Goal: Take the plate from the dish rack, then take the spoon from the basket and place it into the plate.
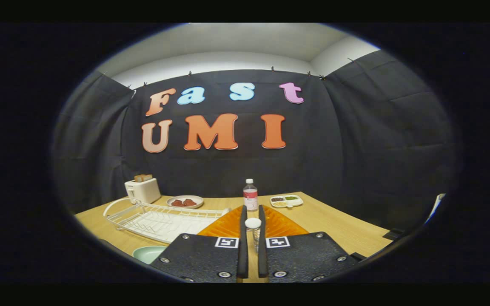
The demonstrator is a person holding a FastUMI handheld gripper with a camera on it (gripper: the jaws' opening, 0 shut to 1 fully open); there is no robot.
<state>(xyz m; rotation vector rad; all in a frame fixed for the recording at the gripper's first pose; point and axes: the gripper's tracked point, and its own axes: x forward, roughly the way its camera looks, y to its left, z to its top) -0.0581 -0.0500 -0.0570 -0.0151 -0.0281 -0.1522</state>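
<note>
Spoon (253, 224): it is held in the narrow gap between the two fingers, with its round white end up and forward and a clear part below it. The gripper (252, 238) is clenched on the spoon; both fingers (242, 246) are set close against its sides. The exact contact points are hidden by the fingers' inner edges.

An orange ribbed basket (223, 227) lies directly under and just ahead of the fingers. It spreads to the left and right of them on the wooden table (338, 229).

A pale green plate (148, 253) is located near and to the left of the fingers. It rests on the table, just beside the near corner of the rack (160, 220). Part of the plate is cut off by the left finger block.

The white wire rack lies flat on the table to the left of the basket, touching or almost touching the basket's left edge; which of the two cannot be told.

A clear bottle (250, 195) with a white cap and a red label stands upright beyond the fingers, in line with the gap between them.

Far left, a white toaster (143, 189) is placed at the table's far edge, with toast in its slots. A dish (185, 201) holding brown pieces lies between the toaster and the bottle. A divided tray (286, 200) with small portions lies just right of the bottle.
</note>
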